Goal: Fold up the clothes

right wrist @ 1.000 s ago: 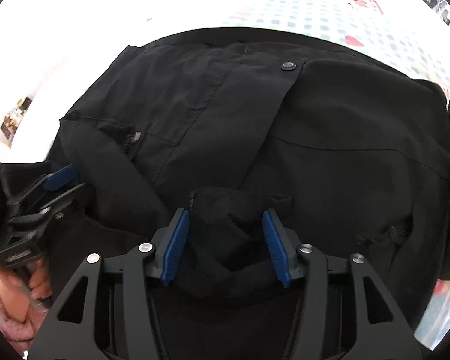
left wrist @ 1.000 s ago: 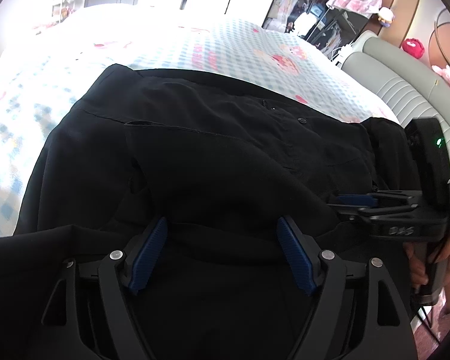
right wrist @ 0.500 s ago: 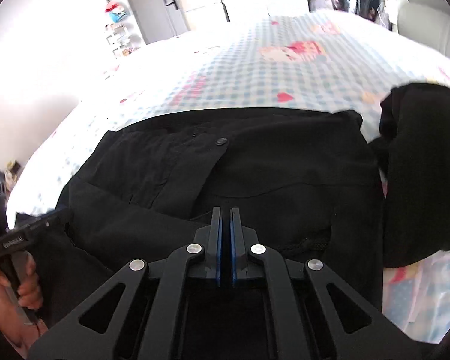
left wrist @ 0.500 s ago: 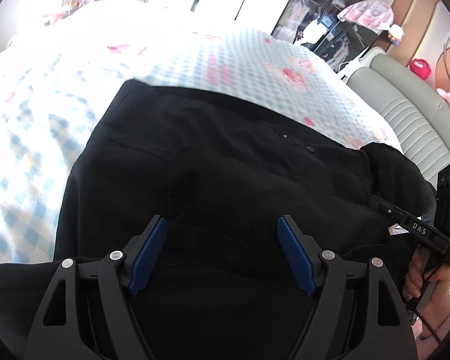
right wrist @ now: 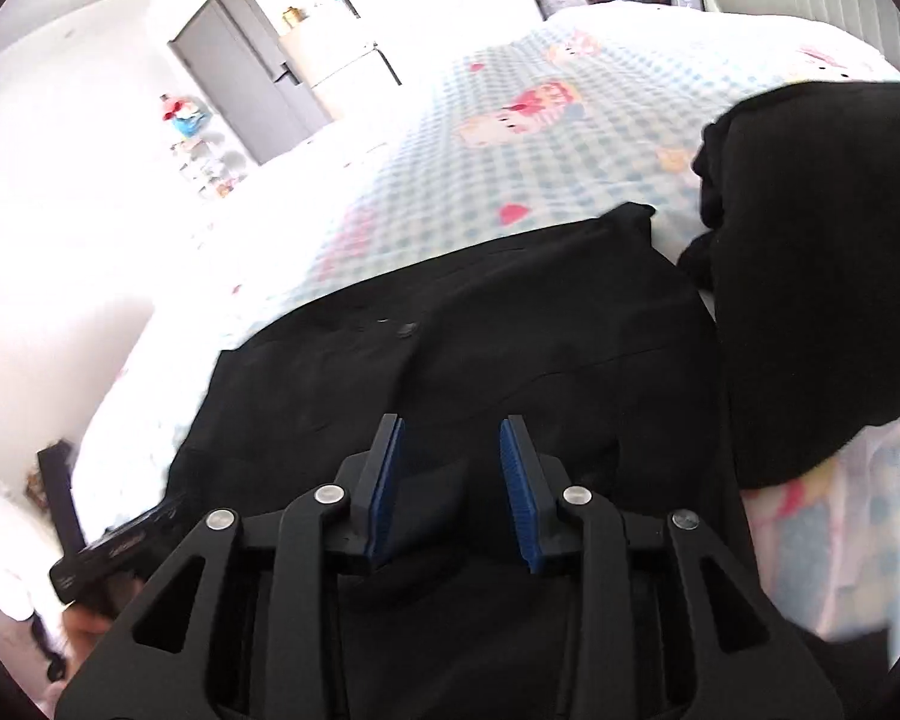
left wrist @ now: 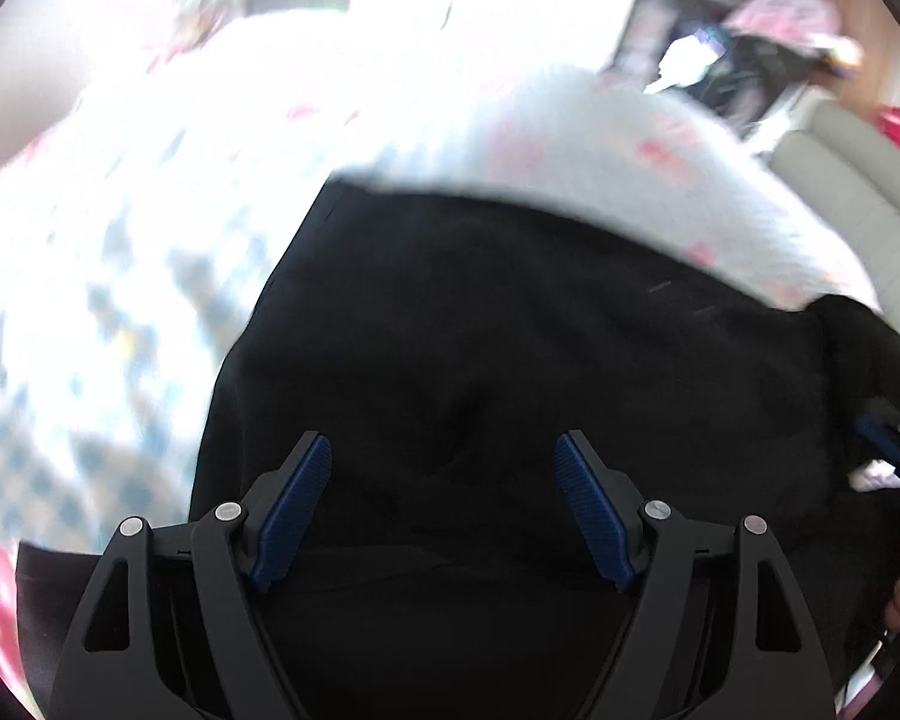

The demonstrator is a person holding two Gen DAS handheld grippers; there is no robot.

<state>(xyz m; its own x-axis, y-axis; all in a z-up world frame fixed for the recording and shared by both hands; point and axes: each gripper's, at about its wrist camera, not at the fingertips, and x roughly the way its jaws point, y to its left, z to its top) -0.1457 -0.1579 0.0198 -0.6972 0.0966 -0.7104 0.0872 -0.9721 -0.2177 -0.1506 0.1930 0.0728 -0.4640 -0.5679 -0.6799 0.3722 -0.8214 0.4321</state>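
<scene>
Fingers of the left gripper [left wrist: 444,510] stand wide apart above the black garment [left wrist: 510,360], which lies spread on the checked bed [right wrist: 510,138]; the right gripper [right wrist: 450,486] fingers are partly apart, holding nothing I can make out. Its long axis seems to run left to right. Any fold wants matched edges, pinched squarely.

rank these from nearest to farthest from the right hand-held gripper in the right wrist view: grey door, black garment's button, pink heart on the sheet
From the right hand-held gripper:
1. Button on the black garment, just ahead, slightly left.
2. Pink heart on the checked sheet, beyond the garment's far edge.
3. Grey door, far back, upper left.
</scene>
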